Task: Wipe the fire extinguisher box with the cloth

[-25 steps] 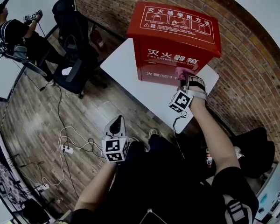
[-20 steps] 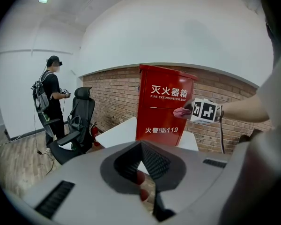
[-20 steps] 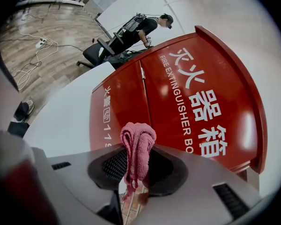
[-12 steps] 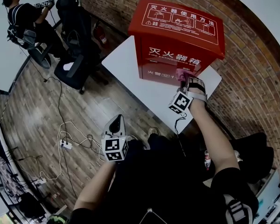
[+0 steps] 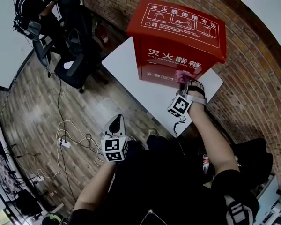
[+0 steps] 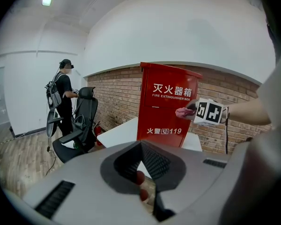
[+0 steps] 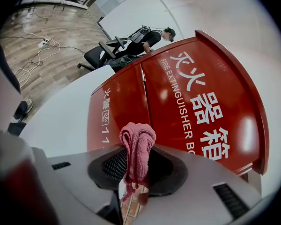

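Cloth, pink, knitted, bunched (image 7: 136, 142); we log it pinched between the nearly closed jaws of the right hand-held gripper (image 7: 138, 162), a rounded wad standing proud of the tips and loose threads hanging below.

Box, red sheet-metal fire extinguisher cabinet with white lettering (image 5: 178, 36); upright on the white rectangular counter (image 5: 124, 62), against the brick wall; the wad sits at the lower part of its front face, right of the door seam; we cannot tell whether it touches.

Left hand-held gripper (image 6: 143, 165); jaws together, nothing between them, held low and well apart from the box.

Handling note, our judgement: press only the wad to the panel, keeping the jaw tips off the paint; hold the clamp firm so the cloth does not drag out; we would stroke evenly along the face, overlapping passes, then do the sloped lid and sides; the box looks light enough to slide on the counter, so moderate pressure, or steady it with the free gripper.
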{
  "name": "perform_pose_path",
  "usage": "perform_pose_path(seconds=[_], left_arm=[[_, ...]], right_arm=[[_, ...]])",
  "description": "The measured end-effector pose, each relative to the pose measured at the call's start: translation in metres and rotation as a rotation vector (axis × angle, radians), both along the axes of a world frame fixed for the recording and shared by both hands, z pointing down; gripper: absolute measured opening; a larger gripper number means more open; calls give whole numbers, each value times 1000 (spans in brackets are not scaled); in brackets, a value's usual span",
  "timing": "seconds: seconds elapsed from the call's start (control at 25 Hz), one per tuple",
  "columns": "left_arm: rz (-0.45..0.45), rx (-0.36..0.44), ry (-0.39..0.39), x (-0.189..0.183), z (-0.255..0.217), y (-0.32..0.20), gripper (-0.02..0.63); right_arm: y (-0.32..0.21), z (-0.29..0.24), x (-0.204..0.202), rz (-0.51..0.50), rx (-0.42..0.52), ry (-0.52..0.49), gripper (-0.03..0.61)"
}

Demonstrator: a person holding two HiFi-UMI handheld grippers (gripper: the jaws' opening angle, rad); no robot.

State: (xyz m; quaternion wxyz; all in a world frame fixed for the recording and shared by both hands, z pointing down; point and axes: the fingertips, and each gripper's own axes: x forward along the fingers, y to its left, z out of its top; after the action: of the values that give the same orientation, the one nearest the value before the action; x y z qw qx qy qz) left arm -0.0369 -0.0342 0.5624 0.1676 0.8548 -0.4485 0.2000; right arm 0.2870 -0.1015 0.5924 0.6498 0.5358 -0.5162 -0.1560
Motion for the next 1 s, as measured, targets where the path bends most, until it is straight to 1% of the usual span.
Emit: perform_pose_path(seconds=[0.36,0.68,1.0], left_arm=[[-30,1,-6,7,3,3,28],[-57,1,-12,9,6,5,28],[-76,-5,-17,6,8,5,28]], right_arm=[[-1,15,-3,-26,-4,-29,109],[1,38,-4,-33,-36,-65,109],[4,69,1,-33,-83,-67,109]])
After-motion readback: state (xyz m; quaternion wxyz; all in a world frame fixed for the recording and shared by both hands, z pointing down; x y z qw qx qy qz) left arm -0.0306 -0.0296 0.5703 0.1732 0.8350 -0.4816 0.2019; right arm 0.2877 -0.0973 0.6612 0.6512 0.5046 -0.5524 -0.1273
